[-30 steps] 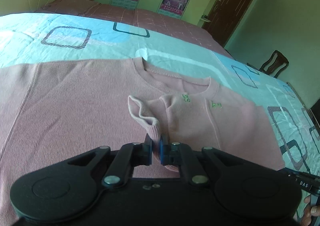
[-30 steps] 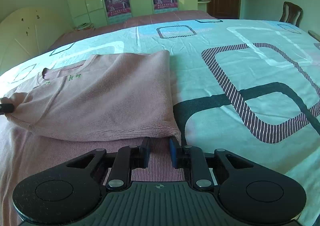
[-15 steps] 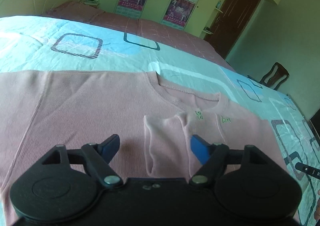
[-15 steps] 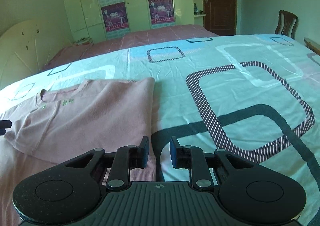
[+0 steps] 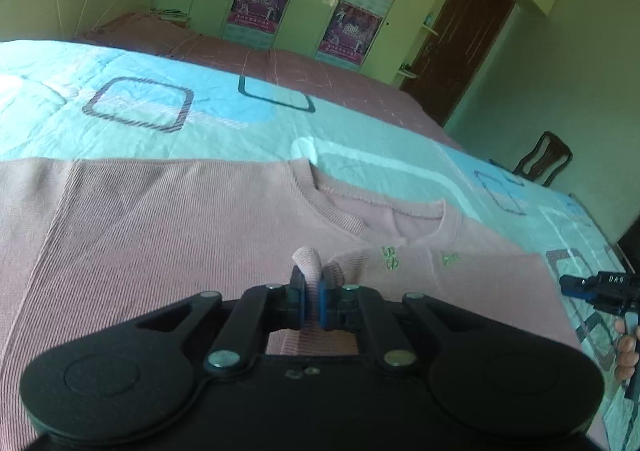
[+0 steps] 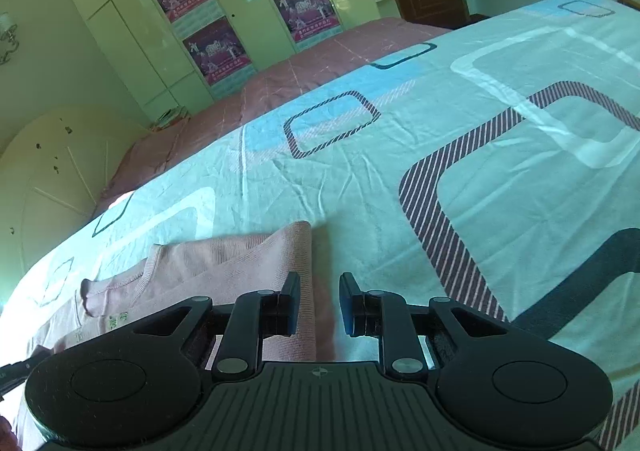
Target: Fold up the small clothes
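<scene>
Pink sweater (image 5: 160,235) flat on patterned bedspread (image 5: 200,123), right side folded in. Left gripper (image 5: 313,301) pinches sleeve cuff (image 5: 307,261) mid-chest. Right gripper (image 6: 319,305) w/ jaws apart, nothing held, over folded edge. Chair (image 5: 544,159) by far wall.

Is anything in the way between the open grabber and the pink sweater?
Nothing visible is in the way. The right gripper has its jaws open just over the folded edge of the pink sweater, with only the bedspread beside it. The left gripper is already shut on the sweater's cuff.
</scene>
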Demonstrator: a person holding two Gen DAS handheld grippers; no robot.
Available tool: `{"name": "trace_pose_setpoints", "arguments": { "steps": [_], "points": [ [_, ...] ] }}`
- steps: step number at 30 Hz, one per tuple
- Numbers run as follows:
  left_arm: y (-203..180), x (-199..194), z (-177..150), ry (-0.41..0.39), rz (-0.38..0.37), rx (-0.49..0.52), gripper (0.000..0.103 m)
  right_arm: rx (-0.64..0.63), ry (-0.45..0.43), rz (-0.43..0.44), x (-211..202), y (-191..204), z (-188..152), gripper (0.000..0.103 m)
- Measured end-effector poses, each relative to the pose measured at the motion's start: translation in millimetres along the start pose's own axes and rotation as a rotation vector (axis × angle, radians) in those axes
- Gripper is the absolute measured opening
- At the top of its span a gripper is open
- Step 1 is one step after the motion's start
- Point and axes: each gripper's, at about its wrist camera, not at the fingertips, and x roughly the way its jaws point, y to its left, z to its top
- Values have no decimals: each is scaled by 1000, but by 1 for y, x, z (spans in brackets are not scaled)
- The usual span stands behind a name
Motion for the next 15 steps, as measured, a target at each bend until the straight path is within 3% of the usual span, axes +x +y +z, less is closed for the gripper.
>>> {"name": "trace_pose_setpoints", "arguments": {
  "steps": [5,7,9,11,12,13,15],
  "points": [
    [3,0,-3,-27,18,-38,4,8,30,28,17,-1,3,21],
    [1,-4,-6,-56,36,-29,5,-50,44,-14,22,3,2,21],
    [1,0,-10,-27,59,-19,5,-112,44,-44,25,8,1,20],
    [4,1,-8,-16,66,-24,10,-171,45,-86,25,15,2,20],
    [4,0,-6,-17,82,-29,18,-193,41,-113,25,20,3,20],
    [1,-6,-4,-37,133,-17,22,-216,26,-131,20,24,2,21],
    [-10,-21,1,-95,183,38,25,-258,-12,-103,8,35,0,21]
  ]
}}
